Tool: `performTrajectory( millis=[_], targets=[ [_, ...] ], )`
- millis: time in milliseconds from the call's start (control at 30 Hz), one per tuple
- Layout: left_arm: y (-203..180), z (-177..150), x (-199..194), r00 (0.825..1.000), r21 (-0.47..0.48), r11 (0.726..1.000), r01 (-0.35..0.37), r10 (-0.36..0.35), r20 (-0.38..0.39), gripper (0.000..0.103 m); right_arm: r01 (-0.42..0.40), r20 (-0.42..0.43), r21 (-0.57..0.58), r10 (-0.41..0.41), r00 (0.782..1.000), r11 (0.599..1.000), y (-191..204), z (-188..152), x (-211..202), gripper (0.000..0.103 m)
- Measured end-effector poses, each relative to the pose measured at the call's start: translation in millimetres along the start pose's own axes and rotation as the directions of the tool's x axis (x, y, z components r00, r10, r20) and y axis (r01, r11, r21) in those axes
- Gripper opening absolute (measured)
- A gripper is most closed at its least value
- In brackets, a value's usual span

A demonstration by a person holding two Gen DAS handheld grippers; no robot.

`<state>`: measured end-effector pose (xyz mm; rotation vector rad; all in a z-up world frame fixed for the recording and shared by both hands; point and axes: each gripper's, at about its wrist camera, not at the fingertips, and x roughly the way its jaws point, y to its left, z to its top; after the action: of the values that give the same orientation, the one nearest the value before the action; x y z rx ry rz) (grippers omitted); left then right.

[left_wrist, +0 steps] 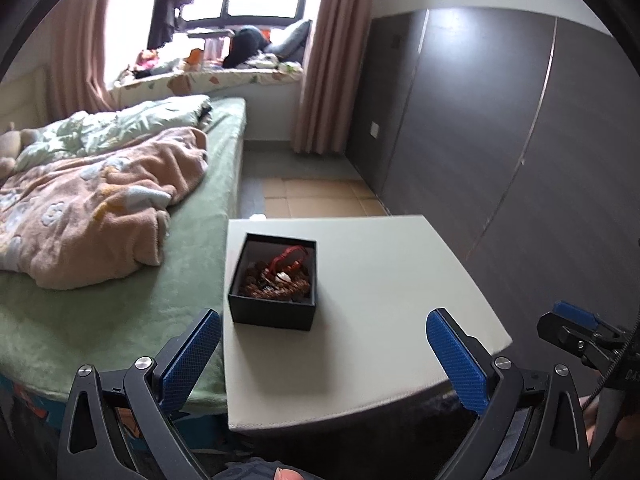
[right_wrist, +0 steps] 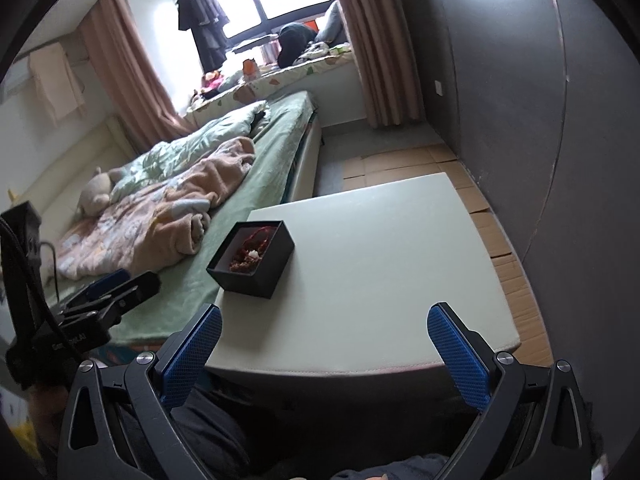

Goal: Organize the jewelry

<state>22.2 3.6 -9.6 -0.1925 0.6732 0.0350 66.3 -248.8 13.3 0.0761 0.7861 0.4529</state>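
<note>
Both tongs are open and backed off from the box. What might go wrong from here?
1. The black box sits near the table edge beside the bed; a nudge from the left tongs could tip it off.
2. The jewelry looks tangled, so pulling one piece may drag out others.
3. The right tongs could collide with the left ones when both reach in.

A small black box (left_wrist: 273, 282) sits lidless and upright on the pale tabletop (left_wrist: 384, 280), close to the edge that runs along the bed. It is square with straight matte walls. Inside lies a heap of jewelry (left_wrist: 280, 276): brown beaded strands coiled over the bottom, a red cord (left_wrist: 289, 255) looped up toward the far wall, and one small white piece (left_wrist: 285, 277) resting on the beads.
</note>
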Motion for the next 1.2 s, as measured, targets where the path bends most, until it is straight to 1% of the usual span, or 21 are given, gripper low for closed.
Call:
performTrajectory(
  millis=[67,133,267,367,500,633,1200],
  targets=[
    [0,0,-1,1.0,0.001,1.0,-0.006,0.006,0.008,0.103,0.028,0.003,0.024,-0.028,1.0,0.999,-4,0,0,0.103],
    [2,0,-1,1.0,-0.004,1.0,-0.015,0.015,0.01,0.103,0.038,0.003,0.024,-0.038,0.999,0.999,-3,0,-1,0.103],
    [4,0,3,1.0,-0.017,1.0,-0.013,0.012,-0.01,0.103,0.067,0.005,-0.025,-0.067,0.998,0.997,7,-2,0,0.103],
    [5,0,3,0.999,-0.016,0.999,-0.032,0.031,-0.014,0.103,0.094,0.003,-0.062,-0.094,0.996,0.994,16,-3,2,0.103],
    [5,0,3,0.999,-0.012,0.999,-0.045,0.045,-0.011,0.103,0.114,0.007,-0.08,-0.114,0.993,0.99,20,-3,2,0.103],
    [6,-1,1,0.999,-0.018,0.999,-0.046,0.046,-0.004,0.102,0.113,0.012,-0.068,-0.112,0.994,0.991,18,-4,0,0.103],
    [1,-2,-7,0.997,0.008,0.997,-0.071,0.071,0.037,0.102,0.116,0.02,-0.031,-0.115,0.993,0.993,10,-4,-2,0.103]
  ],
)
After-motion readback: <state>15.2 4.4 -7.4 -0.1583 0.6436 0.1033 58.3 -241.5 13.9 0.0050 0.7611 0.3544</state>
